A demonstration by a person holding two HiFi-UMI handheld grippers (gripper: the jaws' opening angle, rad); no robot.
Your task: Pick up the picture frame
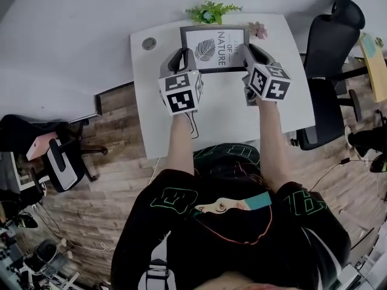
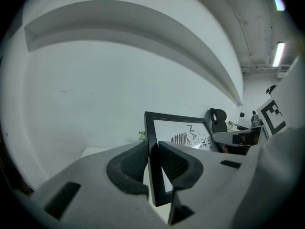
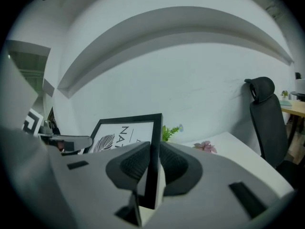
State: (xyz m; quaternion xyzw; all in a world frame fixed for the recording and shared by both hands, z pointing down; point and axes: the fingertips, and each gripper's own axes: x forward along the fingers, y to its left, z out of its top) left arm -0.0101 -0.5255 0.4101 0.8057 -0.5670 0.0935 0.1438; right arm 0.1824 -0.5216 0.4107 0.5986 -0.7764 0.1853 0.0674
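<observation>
On the white sheet inside the picture frame the words "OF" and "NATURE" are printed in thin dark capitals, turned sideways in the head view, next to a grey leaf drawing. A smaller line beside them is too fine to be read. In the left tool's view only "NA" and part of "OF" are seen.

The frame is a flat rectangle with a narrow, smooth black border. It is held at the 12 o'clock edge of the counter, its face towards the person. Whether its lower edge is clear of the counter cannot be told.

The left tool is closed on the frame's left border, which is pressed between ribbed dark pads. The right tool is closed in the same way on the right border. Each tool has a pale grey, matt body, and on each a white cube with black square markers is carried.

The counter is white and smooth with rounded corners; a round grey cap is set into it at 10 o'clock. A small green plant is seen at 12 o'clock beyond the frame, a pink flower at 1 o'clock, and a black office chair at 3 o'clock. The floor is of wood-grain planks.
</observation>
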